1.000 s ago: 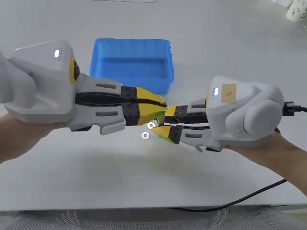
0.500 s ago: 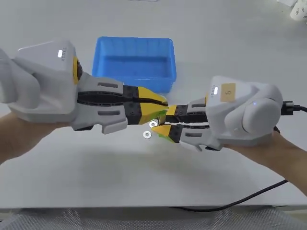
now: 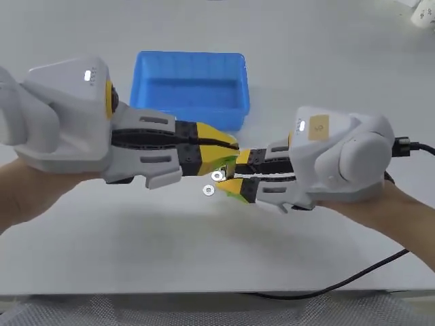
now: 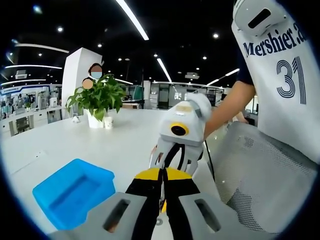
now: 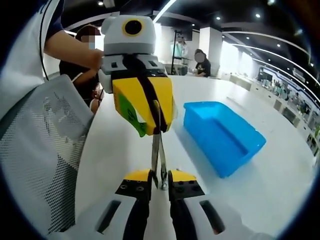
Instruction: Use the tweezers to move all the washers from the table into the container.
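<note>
— Where do we stand? Start big.

— There's a white desk under me, with the blue container on its far side. Looking into it from the head view, I see no washer inside. By my count, nothing is delivered yet.

— And your claws?

— They point at each other, almost nose to nose, just this side of the container. My left claw is pressed together on one end of the tweezers. My right claw has its jaws close on either side of the other end. Whether they actually pinch the metal, I cannot tell.

— So the tweezers are off the desk?

— Yes, they're bridged between the two claws, near the washers.

— And the washers?

— I can make out two, both lying bare on the desk by the claw tips. The first washer is right at the tips, and the second washer is just beside it, nearer me. Neither is in the tweezers.

— Verdict?

— Early days, I'd judge. I have the tool up, but my hold on it doesn't look settled. Every pick-up and every drop into the container is ahead of me.
</note>
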### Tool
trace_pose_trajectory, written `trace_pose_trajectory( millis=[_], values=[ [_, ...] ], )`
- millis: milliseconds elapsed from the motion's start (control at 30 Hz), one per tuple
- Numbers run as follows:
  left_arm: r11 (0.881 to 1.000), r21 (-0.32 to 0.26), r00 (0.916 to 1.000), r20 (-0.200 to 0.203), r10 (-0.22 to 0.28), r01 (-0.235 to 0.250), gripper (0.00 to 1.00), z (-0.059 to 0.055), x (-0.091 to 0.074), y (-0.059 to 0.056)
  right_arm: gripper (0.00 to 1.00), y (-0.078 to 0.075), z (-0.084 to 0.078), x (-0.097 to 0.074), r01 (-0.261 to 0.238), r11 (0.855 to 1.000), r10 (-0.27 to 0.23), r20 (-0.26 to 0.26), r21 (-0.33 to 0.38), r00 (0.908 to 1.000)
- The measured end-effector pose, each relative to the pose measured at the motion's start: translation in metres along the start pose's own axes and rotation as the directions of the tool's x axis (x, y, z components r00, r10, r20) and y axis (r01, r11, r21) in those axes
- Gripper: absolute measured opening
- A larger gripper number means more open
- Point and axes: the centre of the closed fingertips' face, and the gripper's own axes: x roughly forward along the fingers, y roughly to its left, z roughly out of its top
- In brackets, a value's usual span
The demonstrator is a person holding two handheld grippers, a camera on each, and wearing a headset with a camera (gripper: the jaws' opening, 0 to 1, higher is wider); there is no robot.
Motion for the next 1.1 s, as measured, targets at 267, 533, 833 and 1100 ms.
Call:
trace_pose_trajectory(
  millis=[267,533,833,1100],
  values=[
    [1.0,0.0,1.0,0.001,-0.002,0.002,0.04,0.0,0.001,0.0,0.11,0.002,-0.004,0.0,-0.058,0.998,0.057,-0.033,-0.023,0.9978],
    [1.0,0.006,1.0,-0.009,-0.004,0.004,0.04,0.0,0.0,0.0,0.1,0.003,-0.004,0.001,-0.056,0.998,0.055,-0.039,-0.033,0.9978],
    [1.0,0.021,1.0,-0.008,0.002,-0.002,0.04,0.009,-0.006,0.001,0.1,-0.001,0.005,-0.003,-0.03,0.999,0.029,-0.029,-0.038,0.9991],
    [1.0,0.029,1.0,-0.007,-0.001,0.001,0.04,0.023,-0.016,0.002,0.1,-0.002,0.022,-0.008,-0.026,0.996,0.024,-0.031,-0.08,0.9992]
  ],
)
